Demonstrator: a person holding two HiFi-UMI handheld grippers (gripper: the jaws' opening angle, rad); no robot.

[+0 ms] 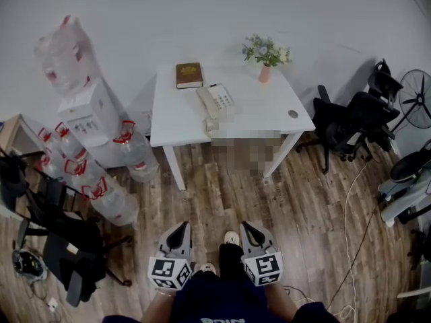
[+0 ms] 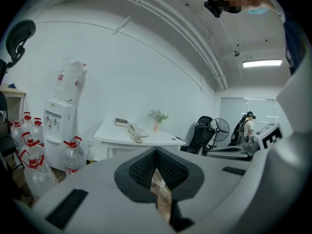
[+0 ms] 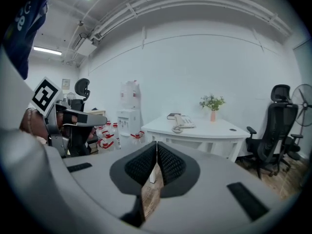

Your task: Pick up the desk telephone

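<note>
A white desk telephone (image 1: 215, 102) with a coiled cord lies on the white desk (image 1: 269, 120), near its middle. It shows small and far off in the left gripper view (image 2: 135, 129) and in the right gripper view (image 3: 182, 122). My left gripper (image 1: 180, 230) and my right gripper (image 1: 250, 230) are held side by side low over the wooden floor, well short of the desk. Both are shut with nothing between their jaws, which point toward the desk.
A brown book (image 1: 189, 75) and a pink vase of flowers (image 1: 265, 71) stand at the desk's back. A water dispenser (image 1: 91, 116) and several water bottles (image 1: 101, 187) crowd the left. Black office chairs (image 1: 353, 123) and a fan (image 1: 416, 99) stand on the right.
</note>
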